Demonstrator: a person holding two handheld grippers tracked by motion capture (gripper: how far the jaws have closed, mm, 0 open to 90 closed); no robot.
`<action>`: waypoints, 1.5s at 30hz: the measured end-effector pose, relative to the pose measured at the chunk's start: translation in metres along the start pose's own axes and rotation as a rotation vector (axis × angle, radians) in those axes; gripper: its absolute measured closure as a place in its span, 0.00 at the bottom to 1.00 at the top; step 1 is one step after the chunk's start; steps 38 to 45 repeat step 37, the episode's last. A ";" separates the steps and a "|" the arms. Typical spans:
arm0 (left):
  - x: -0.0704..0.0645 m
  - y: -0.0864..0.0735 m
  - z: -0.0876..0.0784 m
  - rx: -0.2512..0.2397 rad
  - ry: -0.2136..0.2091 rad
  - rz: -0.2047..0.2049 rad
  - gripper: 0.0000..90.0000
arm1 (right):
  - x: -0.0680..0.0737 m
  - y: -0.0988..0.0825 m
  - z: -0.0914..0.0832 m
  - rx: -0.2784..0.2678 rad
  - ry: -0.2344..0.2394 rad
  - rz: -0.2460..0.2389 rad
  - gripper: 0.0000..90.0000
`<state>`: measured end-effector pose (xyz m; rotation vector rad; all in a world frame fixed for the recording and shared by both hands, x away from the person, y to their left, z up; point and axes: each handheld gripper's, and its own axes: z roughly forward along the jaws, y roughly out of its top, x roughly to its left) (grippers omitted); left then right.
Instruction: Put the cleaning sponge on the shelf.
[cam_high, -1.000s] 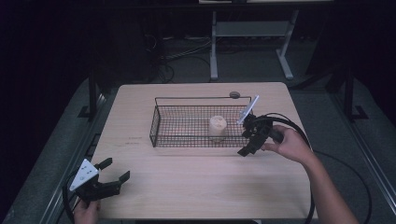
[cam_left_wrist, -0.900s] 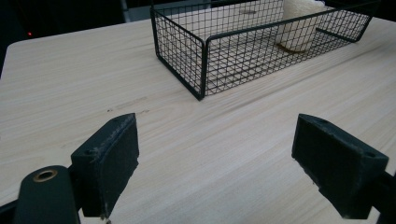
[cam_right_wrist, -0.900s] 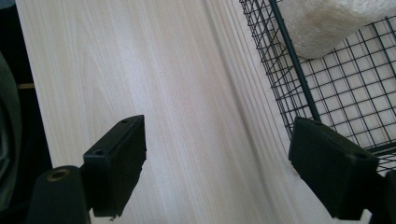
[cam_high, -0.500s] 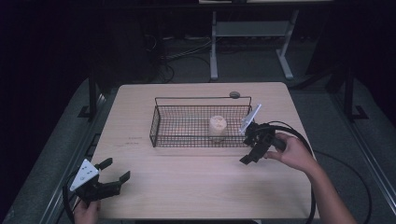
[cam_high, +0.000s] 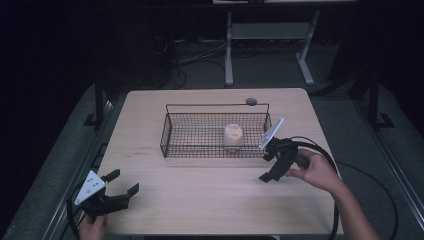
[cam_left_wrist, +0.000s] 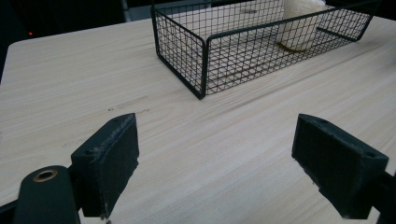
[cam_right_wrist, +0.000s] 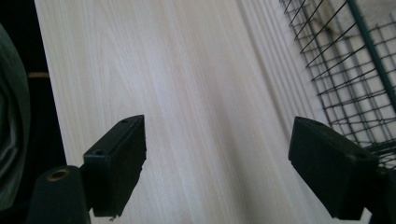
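Cream round cup-like object (cam_high: 233, 134) sits inside black wire mesh basket (cam_high: 172, 131) — placing looks done. Right gripper (cam_high: 271, 171) at basket's 4 o'clock, left gripper (cam_high: 123, 185) at worktop's (cam_high: 210, 200) 7 o'clock — fingers spread, empty.

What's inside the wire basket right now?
The wire basket holds one cream-coloured cup-like object, standing upright toward its right end. The rest of its mesh floor looks bare. What the object contains cannot be seen.

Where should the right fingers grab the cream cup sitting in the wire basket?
Come from above with the right gripper, since the basket walls block the sides. The cream cup seems upright near the right end, so probably straddle its upper rim and close across it.
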<state>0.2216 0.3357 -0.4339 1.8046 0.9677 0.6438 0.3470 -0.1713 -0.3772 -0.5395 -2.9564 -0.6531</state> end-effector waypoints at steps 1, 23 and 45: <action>0.000 0.000 0.000 -0.001 0.000 0.001 0.16 | 0.002 -0.002 0.001 -0.010 0.002 -0.005 0.21; 0.000 0.000 -0.001 0.000 0.002 0.002 0.16 | 0.016 -0.028 0.015 -0.030 0.007 0.008 0.21; -0.001 -0.001 0.000 0.010 -0.001 0.006 0.16 | 0.031 -0.051 0.024 -0.067 -0.008 0.024 0.20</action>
